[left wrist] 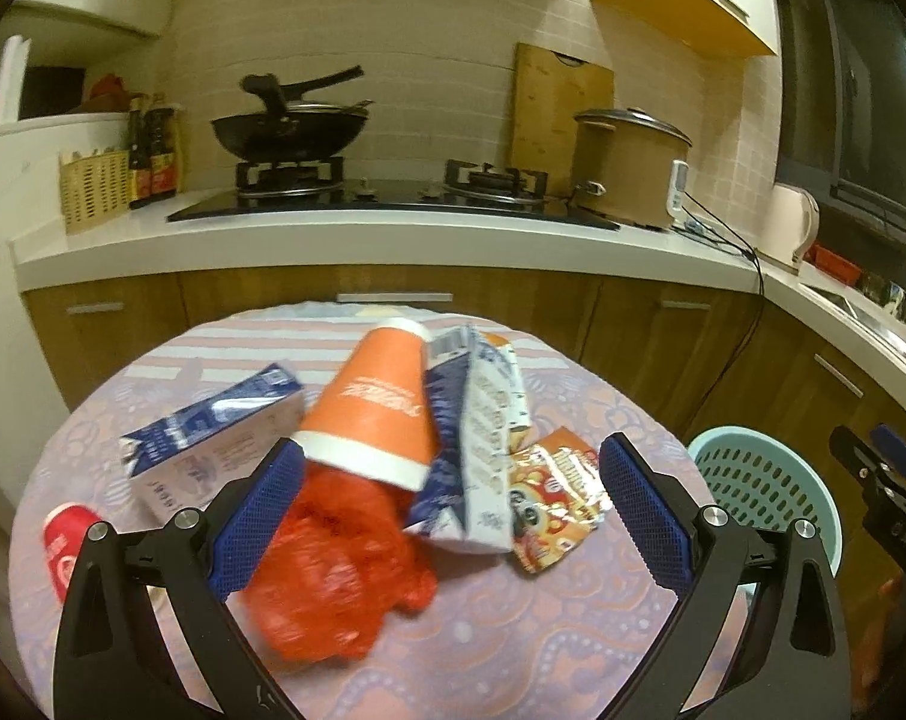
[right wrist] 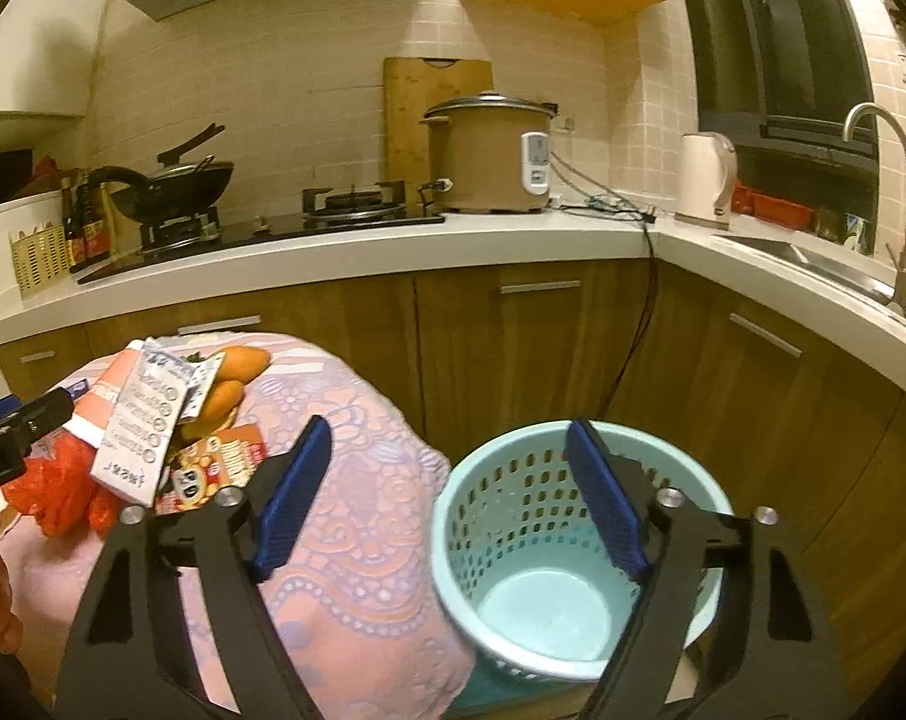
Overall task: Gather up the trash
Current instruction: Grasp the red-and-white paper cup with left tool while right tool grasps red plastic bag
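A pile of trash lies on the round table [left wrist: 513, 630]: an orange paper cup [left wrist: 375, 402] on its side, a crumpled red plastic bag [left wrist: 339, 564], two blue-and-white cartons [left wrist: 213, 444] [left wrist: 477, 444], a snack wrapper [left wrist: 552, 498] and a red can [left wrist: 66, 537]. My left gripper [left wrist: 447, 480] is open, low over the red bag and cup. My right gripper [right wrist: 447, 450] is open and empty above the rim of the light-blue perforated basket [right wrist: 543, 600], which is empty. The basket also shows in the left wrist view [left wrist: 765, 486].
The basket stands on the floor to the right of the table [right wrist: 357, 570]. Behind are wooden cabinets [right wrist: 513, 348] and a white counter [left wrist: 393, 234] with a hob, a wok [left wrist: 285, 132], a rice cooker [right wrist: 489, 156], a kettle [right wrist: 705, 180] and a sink [right wrist: 813, 264].
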`<state>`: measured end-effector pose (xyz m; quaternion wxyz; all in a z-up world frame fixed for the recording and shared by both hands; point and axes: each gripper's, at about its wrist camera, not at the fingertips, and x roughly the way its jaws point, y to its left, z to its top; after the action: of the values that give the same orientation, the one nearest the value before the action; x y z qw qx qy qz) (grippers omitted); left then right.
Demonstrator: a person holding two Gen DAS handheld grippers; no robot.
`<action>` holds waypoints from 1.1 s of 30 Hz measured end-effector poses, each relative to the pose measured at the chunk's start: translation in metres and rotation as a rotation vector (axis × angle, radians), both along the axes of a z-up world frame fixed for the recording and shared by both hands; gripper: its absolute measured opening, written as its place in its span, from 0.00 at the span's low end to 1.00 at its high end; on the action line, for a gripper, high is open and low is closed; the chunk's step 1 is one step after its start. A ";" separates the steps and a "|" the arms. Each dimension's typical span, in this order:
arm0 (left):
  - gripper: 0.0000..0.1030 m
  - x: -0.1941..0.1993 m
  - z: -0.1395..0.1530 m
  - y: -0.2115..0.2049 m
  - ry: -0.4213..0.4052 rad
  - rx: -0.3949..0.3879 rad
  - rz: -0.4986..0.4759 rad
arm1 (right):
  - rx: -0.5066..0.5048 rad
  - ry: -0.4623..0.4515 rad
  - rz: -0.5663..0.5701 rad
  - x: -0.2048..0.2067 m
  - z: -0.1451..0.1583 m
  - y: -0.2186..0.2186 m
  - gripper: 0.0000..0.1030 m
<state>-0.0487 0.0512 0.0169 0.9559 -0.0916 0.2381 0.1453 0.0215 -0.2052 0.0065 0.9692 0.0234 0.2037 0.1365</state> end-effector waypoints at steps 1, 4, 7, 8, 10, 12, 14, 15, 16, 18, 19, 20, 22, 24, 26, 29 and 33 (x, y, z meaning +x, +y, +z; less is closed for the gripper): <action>0.92 -0.006 0.001 0.004 -0.005 -0.001 0.011 | -0.001 0.008 0.012 -0.001 -0.001 0.005 0.65; 0.92 -0.026 0.004 0.017 -0.019 0.001 0.055 | 0.002 0.023 0.043 -0.004 -0.001 0.016 0.65; 0.92 -0.049 0.008 0.035 -0.038 -0.005 0.108 | 0.018 0.041 0.092 -0.008 -0.002 0.030 0.65; 0.92 -0.058 0.009 0.042 -0.043 -0.011 0.127 | 0.018 0.046 0.109 -0.010 -0.003 0.037 0.65; 0.92 -0.073 0.011 0.056 -0.051 -0.025 0.163 | 0.015 0.051 0.138 -0.014 -0.004 0.048 0.65; 0.92 -0.089 0.013 0.072 -0.059 -0.035 0.203 | 0.003 0.053 0.174 -0.020 -0.005 0.064 0.65; 0.92 -0.107 0.013 0.089 -0.062 -0.048 0.242 | -0.012 0.049 0.207 -0.024 -0.007 0.079 0.65; 0.92 -0.116 0.012 0.100 -0.060 -0.066 0.260 | -0.018 0.046 0.220 -0.026 -0.008 0.086 0.64; 0.92 -0.124 0.011 0.110 -0.063 -0.077 0.274 | -0.030 0.042 0.242 -0.029 -0.009 0.098 0.59; 0.92 -0.135 0.008 0.129 -0.051 -0.116 0.291 | -0.047 0.055 0.276 -0.032 -0.011 0.114 0.47; 0.92 -0.138 0.006 0.137 -0.044 -0.137 0.282 | -0.051 0.064 0.291 -0.032 -0.012 0.120 0.41; 0.92 -0.140 0.003 0.145 -0.034 -0.166 0.269 | -0.055 0.076 0.307 -0.032 -0.013 0.126 0.38; 0.92 -0.140 -0.005 0.160 -0.002 -0.230 0.257 | -0.059 0.095 0.327 -0.033 -0.015 0.135 0.37; 0.92 -0.138 -0.013 0.171 0.028 -0.284 0.256 | -0.064 0.103 0.345 -0.037 -0.015 0.143 0.37; 0.92 -0.135 -0.023 0.180 0.062 -0.335 0.250 | -0.070 0.101 0.352 -0.040 -0.013 0.147 0.38; 0.91 -0.126 -0.038 0.185 0.116 -0.353 0.258 | -0.080 0.091 0.349 -0.041 -0.009 0.150 0.38; 0.81 -0.111 -0.053 0.186 0.177 -0.371 0.241 | -0.096 0.091 0.347 -0.040 -0.008 0.153 0.38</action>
<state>-0.1593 0.2368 -0.0363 0.8740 -0.2801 0.3308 0.2197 -0.0184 -0.0527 -0.0011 0.9208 -0.0523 0.2549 0.2905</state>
